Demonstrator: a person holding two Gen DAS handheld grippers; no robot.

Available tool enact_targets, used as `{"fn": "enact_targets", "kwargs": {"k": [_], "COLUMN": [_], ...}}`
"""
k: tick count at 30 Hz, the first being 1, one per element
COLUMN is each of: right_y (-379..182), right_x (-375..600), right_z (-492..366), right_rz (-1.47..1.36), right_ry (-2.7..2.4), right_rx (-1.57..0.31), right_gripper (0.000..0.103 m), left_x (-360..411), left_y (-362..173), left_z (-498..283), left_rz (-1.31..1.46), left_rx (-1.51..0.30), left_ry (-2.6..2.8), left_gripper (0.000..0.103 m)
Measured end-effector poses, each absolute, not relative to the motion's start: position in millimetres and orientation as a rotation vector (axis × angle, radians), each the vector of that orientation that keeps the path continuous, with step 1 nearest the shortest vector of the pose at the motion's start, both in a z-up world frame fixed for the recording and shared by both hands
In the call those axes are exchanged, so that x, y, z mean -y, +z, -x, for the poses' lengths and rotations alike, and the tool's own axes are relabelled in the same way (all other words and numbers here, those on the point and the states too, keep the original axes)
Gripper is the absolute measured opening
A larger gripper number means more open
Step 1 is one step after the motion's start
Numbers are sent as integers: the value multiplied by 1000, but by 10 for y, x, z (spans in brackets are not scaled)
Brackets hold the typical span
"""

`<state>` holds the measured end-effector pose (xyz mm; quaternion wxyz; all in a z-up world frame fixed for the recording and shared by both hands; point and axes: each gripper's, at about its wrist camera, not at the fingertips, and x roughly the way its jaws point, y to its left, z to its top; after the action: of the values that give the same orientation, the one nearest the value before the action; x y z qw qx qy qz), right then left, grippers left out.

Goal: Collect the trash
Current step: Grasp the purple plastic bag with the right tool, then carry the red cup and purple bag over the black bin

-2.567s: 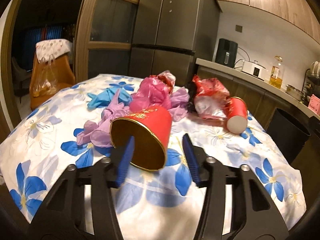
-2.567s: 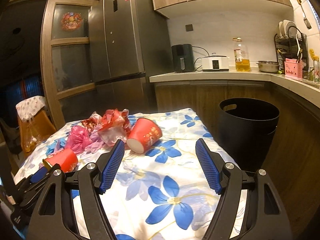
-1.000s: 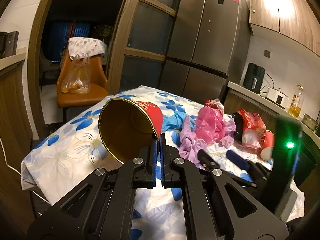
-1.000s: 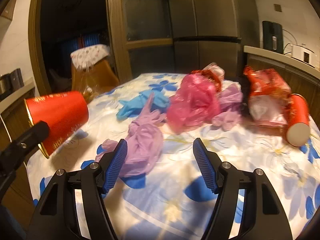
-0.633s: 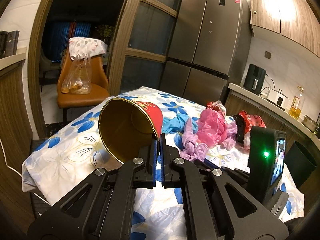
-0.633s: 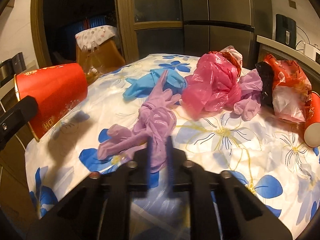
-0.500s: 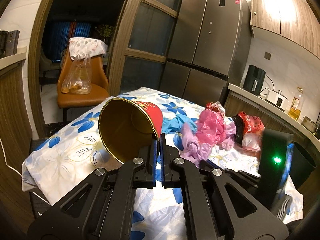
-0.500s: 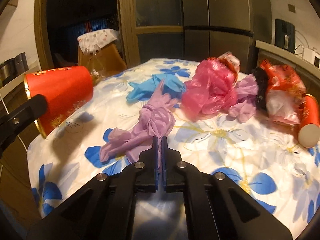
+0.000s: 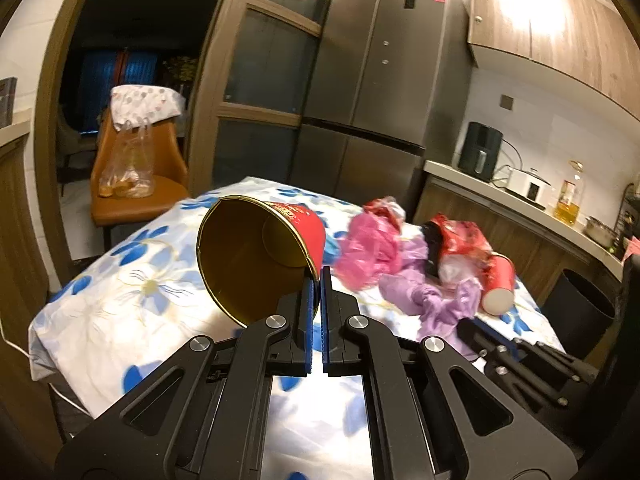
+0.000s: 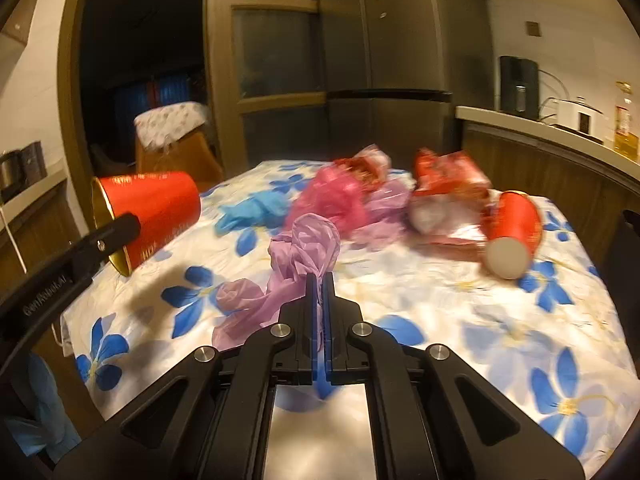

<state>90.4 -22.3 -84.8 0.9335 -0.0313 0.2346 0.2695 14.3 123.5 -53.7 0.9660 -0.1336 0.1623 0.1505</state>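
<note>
Left gripper (image 9: 315,280) pinches red cup (image 9: 256,256) rim; right gripper (image 10: 319,284) clamps purple glove (image 10: 296,268) — blurred.

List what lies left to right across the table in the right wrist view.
Held red cup → blue glove → purple glove in the right gripper → red wrapper → fallen red cup.

On the table (image 10: 500,344), a crumpled wrapper (image 10: 448,192) lies at the middle back; a paper cup (image 10: 514,234) lies on its side just right of it, plastic bags (image 10: 340,196) left, and a glove (image 10: 256,208) farther left.
</note>
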Motion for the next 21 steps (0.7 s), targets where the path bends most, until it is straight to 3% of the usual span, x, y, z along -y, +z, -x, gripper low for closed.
{"fn": "enact_targets", "kwargs": {"k": [21], "right_y": [-638], "right_x": [1525], "right_z": [-891], "right_rz": [-43], "right_ry": [305], "right_rx": [-404], "right_gripper": [3], "left_x": [-65], "left_y": [-408], "left_z": [-618], "left_rz": [165], "left_rx": [-345], "left_ry": [42], "left_gripper": [2]}}
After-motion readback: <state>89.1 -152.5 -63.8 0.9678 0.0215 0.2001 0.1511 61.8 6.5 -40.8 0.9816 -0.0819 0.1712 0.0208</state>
